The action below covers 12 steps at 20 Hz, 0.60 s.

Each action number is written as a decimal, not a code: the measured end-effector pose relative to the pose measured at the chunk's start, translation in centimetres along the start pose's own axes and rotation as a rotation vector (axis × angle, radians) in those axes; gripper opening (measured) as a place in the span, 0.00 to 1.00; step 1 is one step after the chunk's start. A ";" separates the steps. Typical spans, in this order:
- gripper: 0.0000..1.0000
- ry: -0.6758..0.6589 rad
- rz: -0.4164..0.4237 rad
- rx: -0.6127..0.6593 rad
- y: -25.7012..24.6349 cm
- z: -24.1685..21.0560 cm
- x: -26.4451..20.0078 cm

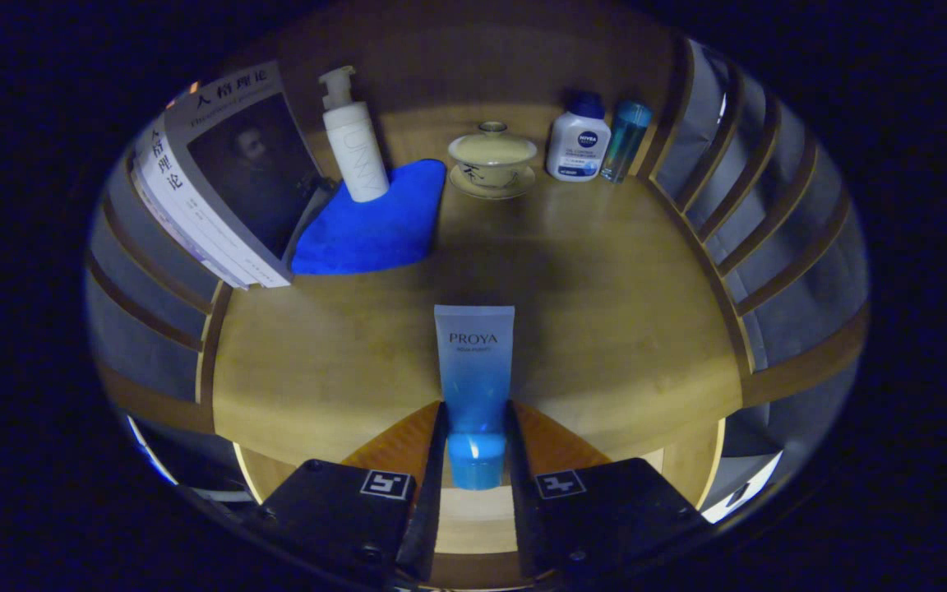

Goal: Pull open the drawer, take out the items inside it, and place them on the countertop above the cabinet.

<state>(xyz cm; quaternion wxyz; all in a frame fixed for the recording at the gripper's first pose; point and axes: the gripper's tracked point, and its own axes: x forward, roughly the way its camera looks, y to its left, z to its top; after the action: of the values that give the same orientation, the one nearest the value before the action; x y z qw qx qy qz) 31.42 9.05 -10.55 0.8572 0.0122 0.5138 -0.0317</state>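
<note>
Gripper view, left to right along the countertop's (605,329) back edge: book (219,177), pump bottle (352,140) on a blue cloth (375,226), lidded cup (491,158), two small bottles (579,141). At the front edge, the gripper (475,444) clamps the tube (474,370) by its cap end, likely to set it down.

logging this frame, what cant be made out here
- Drawer, gripper view: lies outside what the camera takes in, so its state is unknown.
- Blue tube: its cap end sits between the gripper fingers, which cover its sides.
- Blue cloth: near corner tucked behind the leaning book.
- Small bottle: too small to identify.
</note>
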 end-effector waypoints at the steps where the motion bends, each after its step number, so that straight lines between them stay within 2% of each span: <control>1: 0.42 0.005 -0.004 0.000 -0.1 0.2 0.1; 4: 0.42 -0.005 0.000 -0.011 0.0 0.2 0.1; 12: 0.54 -0.079 -0.033 -0.040 0.0 0.7 -2.1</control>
<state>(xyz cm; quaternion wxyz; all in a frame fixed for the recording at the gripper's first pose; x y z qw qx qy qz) 31.06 9.10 -8.34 0.8763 -0.0149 0.4801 -0.0360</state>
